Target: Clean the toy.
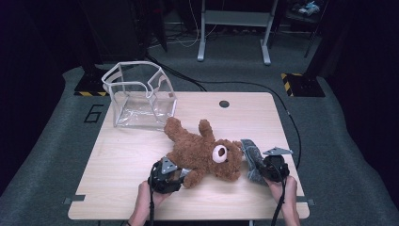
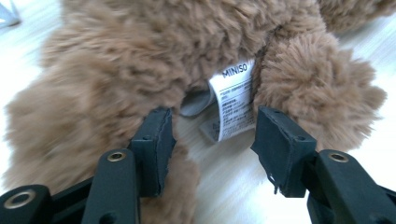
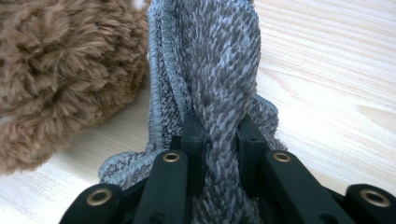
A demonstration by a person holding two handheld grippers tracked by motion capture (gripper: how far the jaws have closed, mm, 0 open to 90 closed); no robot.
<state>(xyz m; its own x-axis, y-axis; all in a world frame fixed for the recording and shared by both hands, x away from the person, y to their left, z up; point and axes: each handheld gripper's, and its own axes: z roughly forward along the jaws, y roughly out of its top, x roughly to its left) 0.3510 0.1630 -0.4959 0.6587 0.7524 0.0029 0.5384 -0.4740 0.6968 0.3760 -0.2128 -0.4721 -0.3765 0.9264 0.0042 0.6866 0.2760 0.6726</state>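
Observation:
A brown teddy bear [image 1: 202, 153] lies on its back across the middle of the wooden table [image 1: 122, 160], head toward the right. My left gripper [image 1: 181, 172] is at the bear's lower side, near the front edge. In the left gripper view the left gripper [image 2: 212, 135] stands open, with the bear's white sewn-in label [image 2: 233, 100] between the jaws and brown fur [image 2: 140, 60] on both sides. My right gripper [image 1: 261, 167] is shut on a grey knitted cloth [image 1: 250, 153] beside the bear's head. The pads of the right gripper [image 3: 219, 135] pinch a fold of that cloth [image 3: 219, 60].
A clear plastic box-shaped bag [image 1: 139, 96] with white edging stands open at the table's back left corner. A round cable hole [image 1: 224, 103] sits near the back edge. Beyond the table are a metal table frame [image 1: 235, 28] and floor cables.

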